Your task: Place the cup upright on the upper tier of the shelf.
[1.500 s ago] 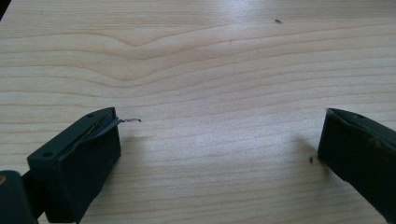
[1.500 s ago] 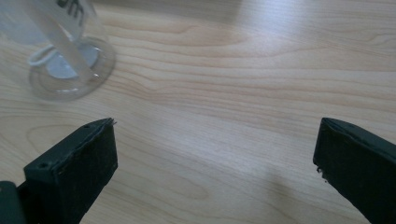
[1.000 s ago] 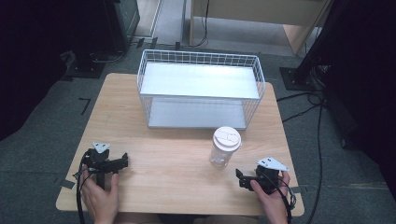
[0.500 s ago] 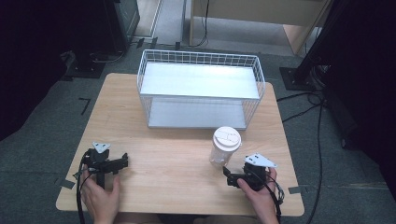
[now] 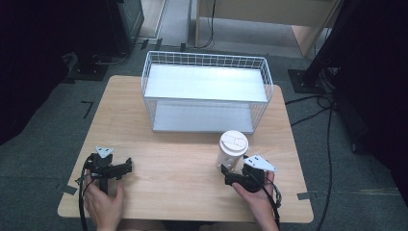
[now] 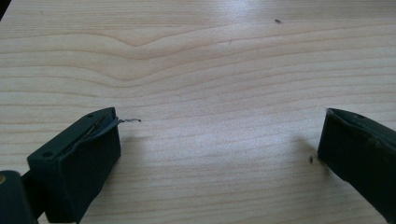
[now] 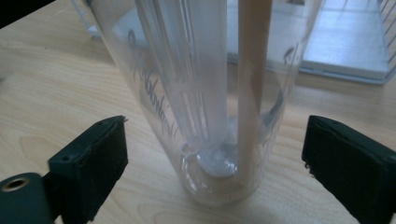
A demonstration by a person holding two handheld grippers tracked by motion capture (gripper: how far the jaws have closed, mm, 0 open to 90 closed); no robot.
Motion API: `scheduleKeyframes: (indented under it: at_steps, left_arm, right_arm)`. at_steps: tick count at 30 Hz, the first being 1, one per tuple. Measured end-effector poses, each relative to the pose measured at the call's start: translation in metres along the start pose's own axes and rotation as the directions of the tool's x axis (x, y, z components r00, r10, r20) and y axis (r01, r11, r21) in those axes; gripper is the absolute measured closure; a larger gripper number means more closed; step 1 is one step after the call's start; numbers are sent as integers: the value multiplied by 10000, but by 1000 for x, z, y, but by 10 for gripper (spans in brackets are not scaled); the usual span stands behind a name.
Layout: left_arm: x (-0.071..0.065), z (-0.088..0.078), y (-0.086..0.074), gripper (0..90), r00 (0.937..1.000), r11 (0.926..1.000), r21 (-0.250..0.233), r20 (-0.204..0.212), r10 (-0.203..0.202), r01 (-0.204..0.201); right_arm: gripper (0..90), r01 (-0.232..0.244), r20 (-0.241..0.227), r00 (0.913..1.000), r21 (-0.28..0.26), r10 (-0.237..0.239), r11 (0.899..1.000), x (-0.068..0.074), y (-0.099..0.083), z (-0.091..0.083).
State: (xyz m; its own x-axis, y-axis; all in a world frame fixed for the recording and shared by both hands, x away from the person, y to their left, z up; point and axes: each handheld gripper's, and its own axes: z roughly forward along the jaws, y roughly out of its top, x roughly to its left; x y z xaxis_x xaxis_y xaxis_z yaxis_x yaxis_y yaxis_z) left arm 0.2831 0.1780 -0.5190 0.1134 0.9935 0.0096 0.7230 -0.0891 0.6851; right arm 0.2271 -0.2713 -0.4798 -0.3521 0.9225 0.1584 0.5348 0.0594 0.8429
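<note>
Near table's front right edge, clear plastic cup with white lid stood upright, just before wire basket. Right gripper at cup's base: jaws just closing, cup between them, pads not yet pressing. Left gripper rested at front left, jaws spread, nothing between.

A light wooden table with rounded corners is seen on a grey carpeted floor. A white wire basket is set at its far middle. A clear plastic cup with a white lid stands upright just before the basket's right end.
</note>
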Motion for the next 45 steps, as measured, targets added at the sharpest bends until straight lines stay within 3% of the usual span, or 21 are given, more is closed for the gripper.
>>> scheduleKeyframes:
  at_steps: [3,13,23,33,45]
  left_arm:
    - [0,0,0,0,10000,10000,0,0,-1,1]
    - [0,0,0,0,10000,10000,0,-1,-2,2]
    - [0,0,0,0,10000,10000,0,-1,0,0]
    - [0,0,0,0,10000,10000,2,1,2,-2]
    - [0,0,0,0,10000,10000,2,0,2,-2]
  right_arm:
    - [119,-341,34,9994,-232,341,9992,1,3,3]
    - [131,-548,179,9983,-729,562,9958,6,11,11]
    - [125,-503,736,9954,-1391,610,9890,16,16,23]
    - [124,-605,909,9929,-1723,771,9832,19,25,30]
    - [147,-156,1091,9932,-2147,398,9766,20,34,30]
